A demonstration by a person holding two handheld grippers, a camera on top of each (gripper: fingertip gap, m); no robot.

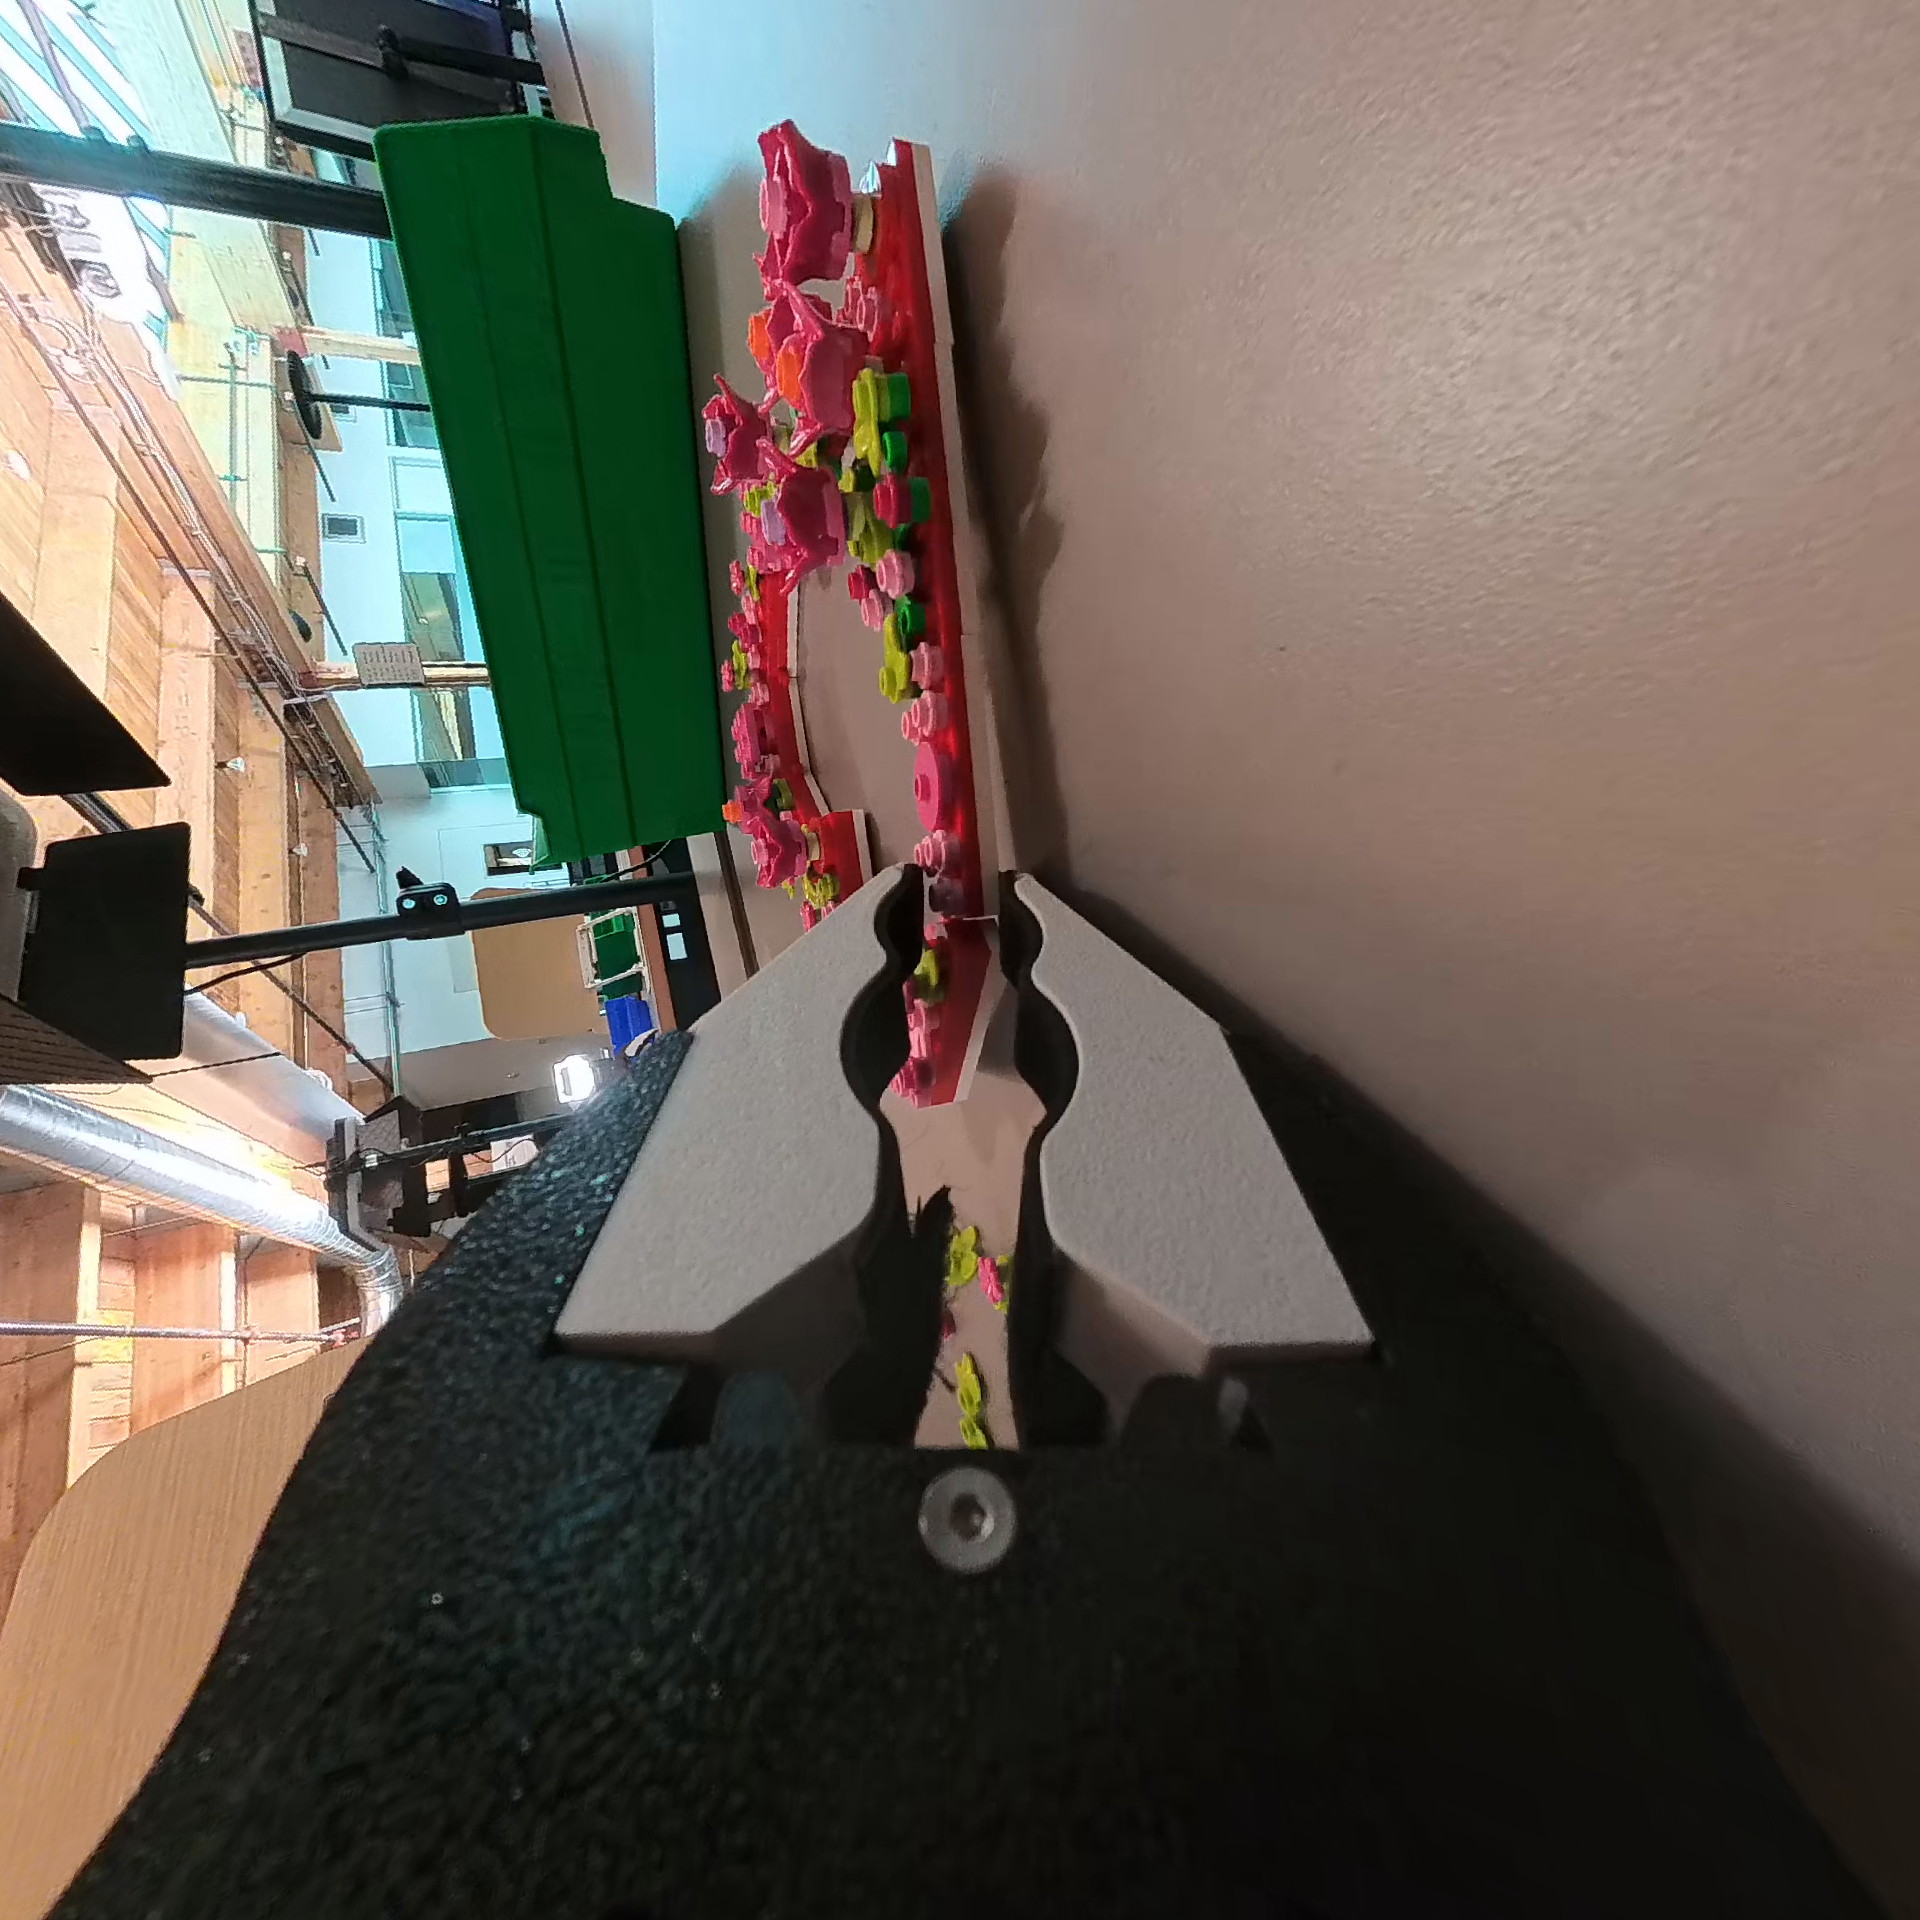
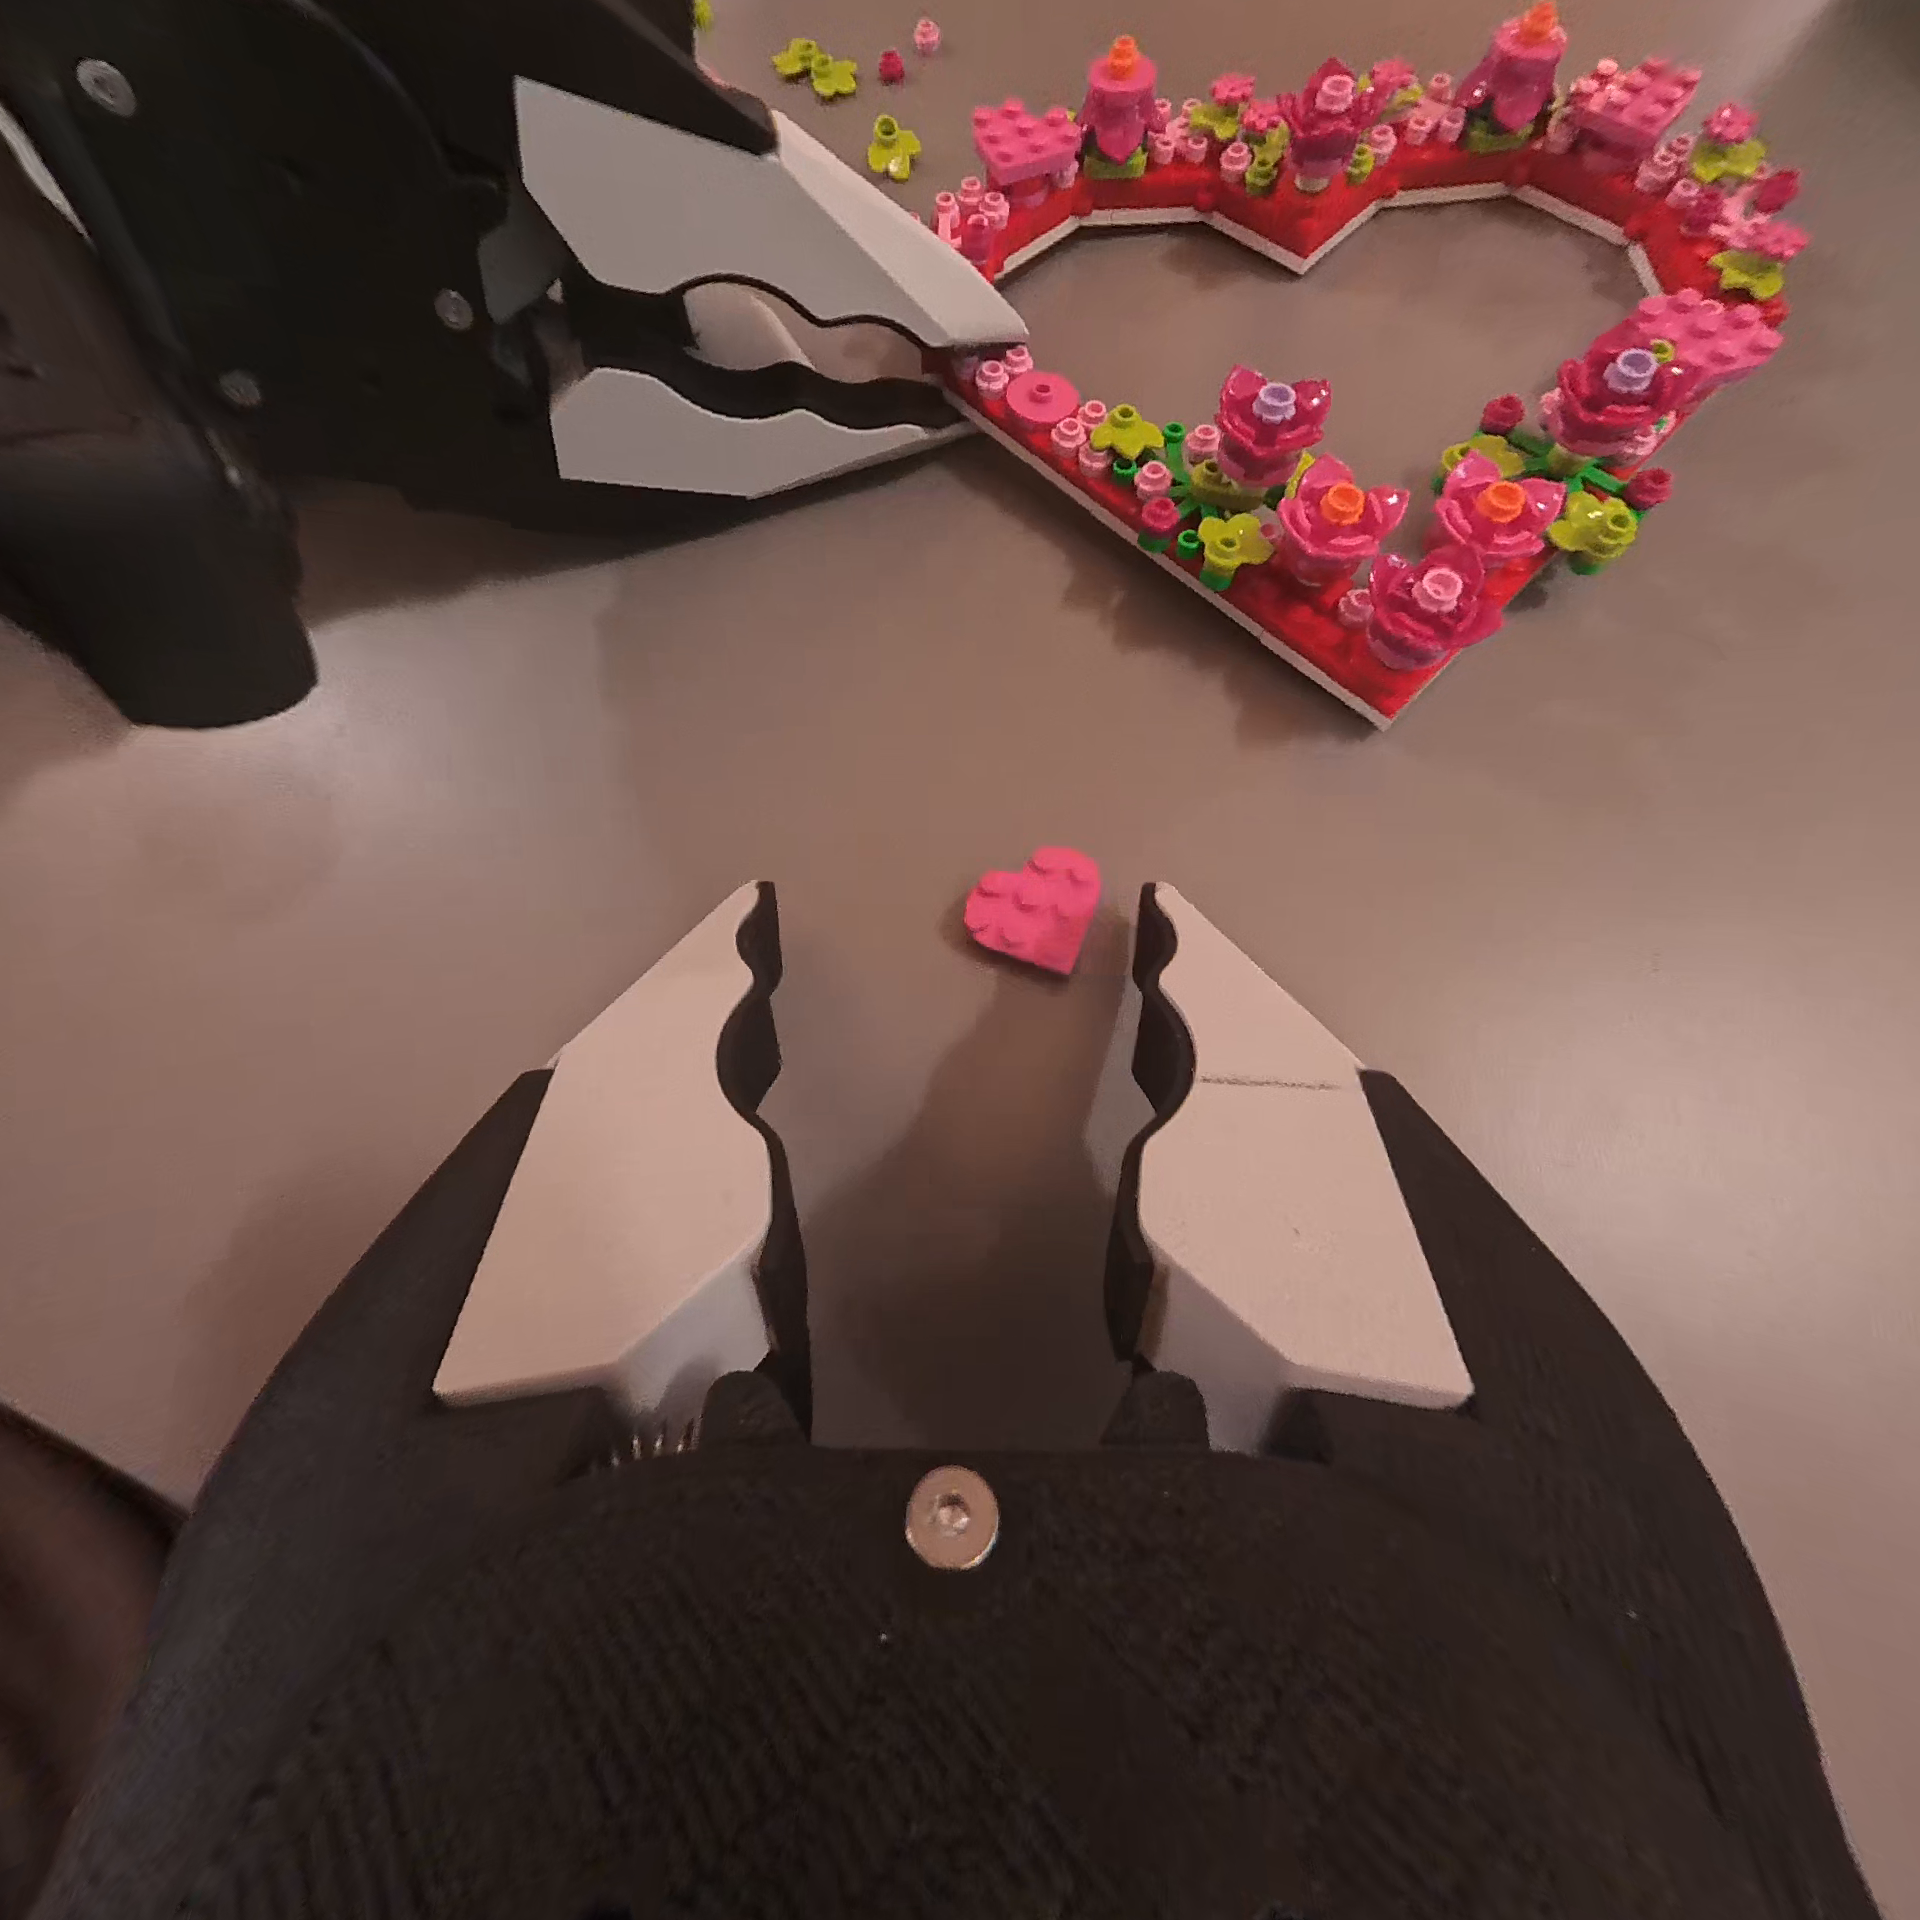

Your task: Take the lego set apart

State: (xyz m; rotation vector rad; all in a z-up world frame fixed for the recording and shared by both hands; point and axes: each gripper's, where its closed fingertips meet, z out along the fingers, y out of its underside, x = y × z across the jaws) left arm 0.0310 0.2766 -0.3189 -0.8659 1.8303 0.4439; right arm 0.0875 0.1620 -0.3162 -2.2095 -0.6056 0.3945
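The lego set is a red, heart-shaped frame [image 2: 1320, 244] topped with pink flowers and lime leaves; it lies flat on the grey table at the upper right. My left gripper [image 1: 961, 883] is shut on the frame's left end and shows in the right wrist view [image 2: 971, 374] clamping that edge from the side. In the left wrist view the frame [image 1: 961, 644] stretches away from the fingers. My right gripper [image 2: 956, 904] is open and empty, low over the table. A small pink heart plate [image 2: 1034, 909] lies loose between its fingertips.
Several loose lime and pink pieces [image 2: 847, 73] lie on the table behind the left gripper. A green bin [image 1: 561, 468] stands beyond the set in the left wrist view. The grey table [image 2: 727, 727] is bare between the grippers. There is about 12 cm between the tips of the two grippers.
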